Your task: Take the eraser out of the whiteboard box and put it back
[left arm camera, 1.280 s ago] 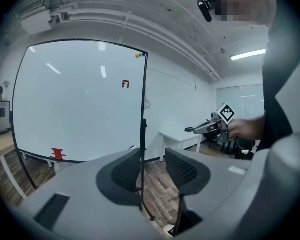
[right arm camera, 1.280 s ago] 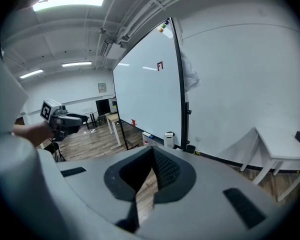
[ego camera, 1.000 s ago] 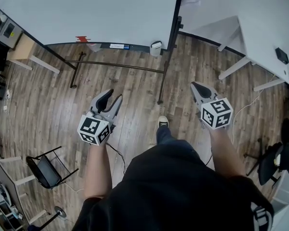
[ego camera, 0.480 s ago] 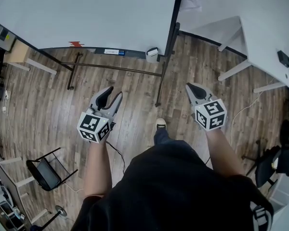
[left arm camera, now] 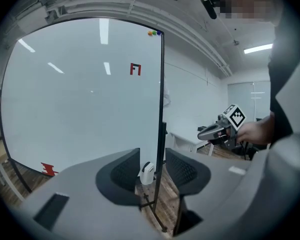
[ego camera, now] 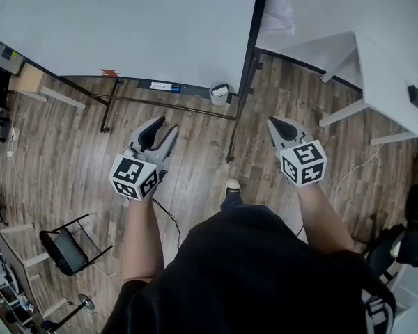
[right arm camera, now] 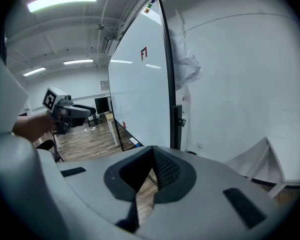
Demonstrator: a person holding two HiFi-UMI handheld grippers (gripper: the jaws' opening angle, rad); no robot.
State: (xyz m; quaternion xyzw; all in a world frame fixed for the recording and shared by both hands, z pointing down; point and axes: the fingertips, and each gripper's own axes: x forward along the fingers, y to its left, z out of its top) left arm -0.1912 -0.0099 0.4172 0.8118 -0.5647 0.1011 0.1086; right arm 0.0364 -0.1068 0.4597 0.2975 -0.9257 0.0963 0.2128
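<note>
The left gripper (left arm camera: 152,159) has its jaws apart with nothing between them. Through the gap, well ahead of the tips, shows the white box (left arm camera: 147,172), hung at the lower corner of the whiteboard (left arm camera: 80,99), touching the dark post (left arm camera: 161,129) of its stand. The eraser cannot be told apart from the box at this range. Higher up and ahead of the jaws, the board bears a small red mark (left arm camera: 135,69).

The right gripper (right arm camera: 151,159) has its jaws together, pad against pad, holding nothing. It points at the board's edge, and the box does not show in the right gripper view.

In the head view both grippers hang above the wood floor (ego camera: 63,152), side by side and well apart, both short of the box. A white table (ego camera: 390,54) stands off to the right of the right jaws.
</note>
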